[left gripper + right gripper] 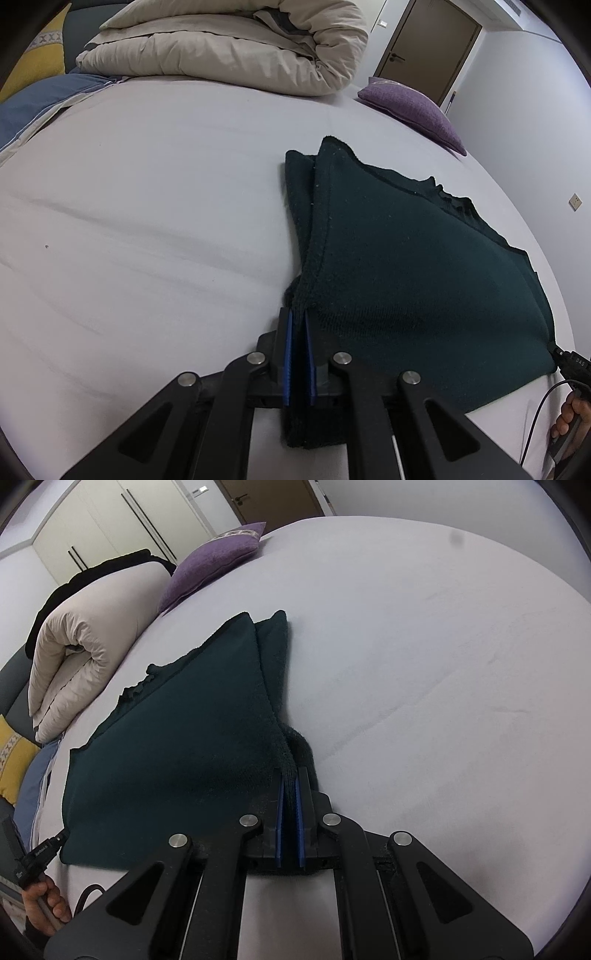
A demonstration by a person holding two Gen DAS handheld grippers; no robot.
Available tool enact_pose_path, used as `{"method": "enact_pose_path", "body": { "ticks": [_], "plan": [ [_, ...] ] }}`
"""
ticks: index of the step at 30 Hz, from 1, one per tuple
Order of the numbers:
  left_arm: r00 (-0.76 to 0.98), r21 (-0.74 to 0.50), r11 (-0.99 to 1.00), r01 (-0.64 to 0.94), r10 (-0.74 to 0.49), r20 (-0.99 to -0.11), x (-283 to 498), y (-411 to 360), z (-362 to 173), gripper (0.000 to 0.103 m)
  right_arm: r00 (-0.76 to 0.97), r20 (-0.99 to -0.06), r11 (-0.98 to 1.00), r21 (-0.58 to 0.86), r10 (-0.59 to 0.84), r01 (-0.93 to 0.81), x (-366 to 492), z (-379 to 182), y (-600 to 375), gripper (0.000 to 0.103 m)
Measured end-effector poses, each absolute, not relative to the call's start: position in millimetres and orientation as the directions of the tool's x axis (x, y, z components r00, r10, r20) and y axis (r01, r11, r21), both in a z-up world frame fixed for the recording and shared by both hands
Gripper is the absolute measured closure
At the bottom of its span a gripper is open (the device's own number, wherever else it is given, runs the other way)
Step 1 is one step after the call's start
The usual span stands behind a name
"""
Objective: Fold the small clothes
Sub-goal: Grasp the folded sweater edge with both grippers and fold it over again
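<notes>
A dark green knit garment lies partly folded on the white bed sheet. My left gripper is shut on the garment's near left corner, with fabric pinched between the blue pads. My right gripper is shut on the opposite near corner of the same garment. The near edge is stretched between both grippers and raised slightly off the sheet. The far edge rests on the bed, with a folded layer showing along the side. The other gripper shows at the frame edge in each view.
A rolled beige duvet lies at the head of the bed, also in the right wrist view. A purple cushion sits near the bed edge. A yellow pillow and a blue one lie beside the duvet. A door and a wardrobe stand behind.
</notes>
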State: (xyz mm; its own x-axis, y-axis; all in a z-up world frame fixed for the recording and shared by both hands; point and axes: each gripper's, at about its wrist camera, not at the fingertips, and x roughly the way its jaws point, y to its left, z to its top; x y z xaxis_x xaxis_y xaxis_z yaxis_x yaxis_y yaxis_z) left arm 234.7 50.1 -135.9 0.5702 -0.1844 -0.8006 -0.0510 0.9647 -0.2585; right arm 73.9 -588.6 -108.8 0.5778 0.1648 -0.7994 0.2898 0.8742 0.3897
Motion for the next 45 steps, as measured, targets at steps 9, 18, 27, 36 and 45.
{"method": "enact_pose_path", "body": {
  "ticks": [9, 18, 27, 36, 45],
  "plan": [
    [0.661, -0.226, 0.971, -0.084, -0.115, -0.741, 224, 53, -90, 0.075, 0.623, -0.778, 0.862, 0.364, 0.074, 0.353, 65, -83, -600, 0.051],
    [0.703, -0.093, 0.993, 0.071, -0.116, -0.702, 313, -50, -74, 0.063, 0.663, -0.632, 0.838, 0.545, 0.401, 0.012, 163, -32, -509, 0.044],
    [0.614, -0.198, 0.979, 0.048, -0.185, -0.767, 377, -27, -141, 0.062, 0.492, -0.632, 0.694, 0.716, 0.599, 0.074, 276, -148, -456, 0.077],
    [0.625, -0.255, 0.966, 0.051, -0.23, -0.746, 385, -19, -146, 0.062, 0.741, -0.481, 0.508, 0.833, 0.468, 0.22, 246, -168, -600, 0.093],
    [0.664, -0.187, 0.98, 0.063, -0.182, -0.725, 310, -37, -96, 0.049, 0.792, -0.509, 0.606, 0.761, 0.336, 0.232, 176, -109, -581, 0.079]
  ]
}}
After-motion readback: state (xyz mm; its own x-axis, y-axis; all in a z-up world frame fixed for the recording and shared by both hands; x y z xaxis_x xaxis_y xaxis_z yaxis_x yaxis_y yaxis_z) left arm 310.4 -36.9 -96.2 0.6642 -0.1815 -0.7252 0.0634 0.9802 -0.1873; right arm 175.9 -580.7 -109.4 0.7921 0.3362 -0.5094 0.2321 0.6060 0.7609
